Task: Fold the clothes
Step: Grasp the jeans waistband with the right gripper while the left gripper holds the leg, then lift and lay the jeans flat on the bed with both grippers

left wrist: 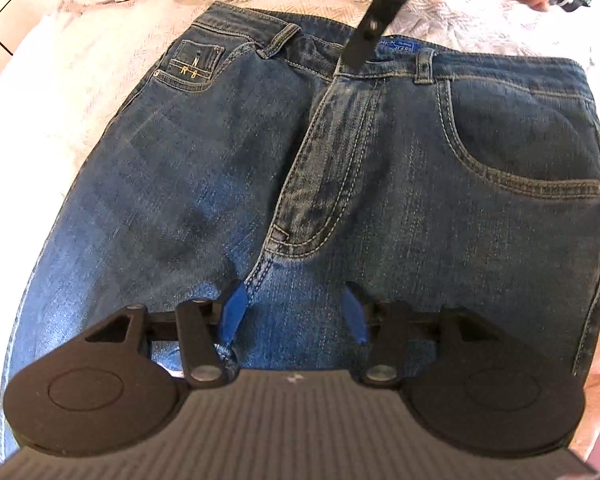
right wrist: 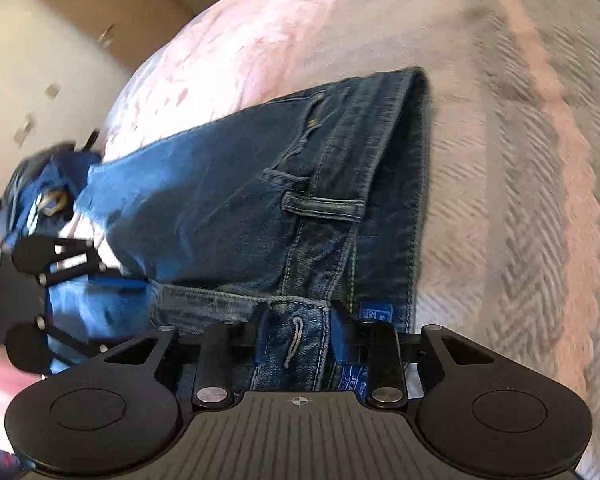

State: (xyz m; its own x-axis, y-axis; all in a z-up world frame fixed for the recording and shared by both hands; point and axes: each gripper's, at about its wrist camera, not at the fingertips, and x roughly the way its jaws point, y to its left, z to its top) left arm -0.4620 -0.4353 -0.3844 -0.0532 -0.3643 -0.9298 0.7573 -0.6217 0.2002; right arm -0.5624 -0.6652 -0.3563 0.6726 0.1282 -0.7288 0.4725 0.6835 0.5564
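A pair of blue jeans [left wrist: 220, 168] lies front up on a pale bed cover, waistband at the far side. My left gripper [left wrist: 296, 312] is open, its blue pads [left wrist: 232, 314] resting on the denim at the crotch seam, with nothing gripped. In the right wrist view the jeans [right wrist: 228, 200] stretch away to the left. My right gripper [right wrist: 300, 340] is at the waistband by the buttonhole, pads on either side of the fabric; a clamp cannot be told. Its black finger [left wrist: 370, 28] shows over the waistband in the left wrist view.
The pink and grey herringbone bed cover [right wrist: 520, 160] spreads around the jeans. The bed's edge and light floor [left wrist: 4, 4] show at the upper left. The left gripper [right wrist: 56, 276] appears at the left of the right wrist view. A wooden cabinet [right wrist: 100, 4] stands beyond the bed.
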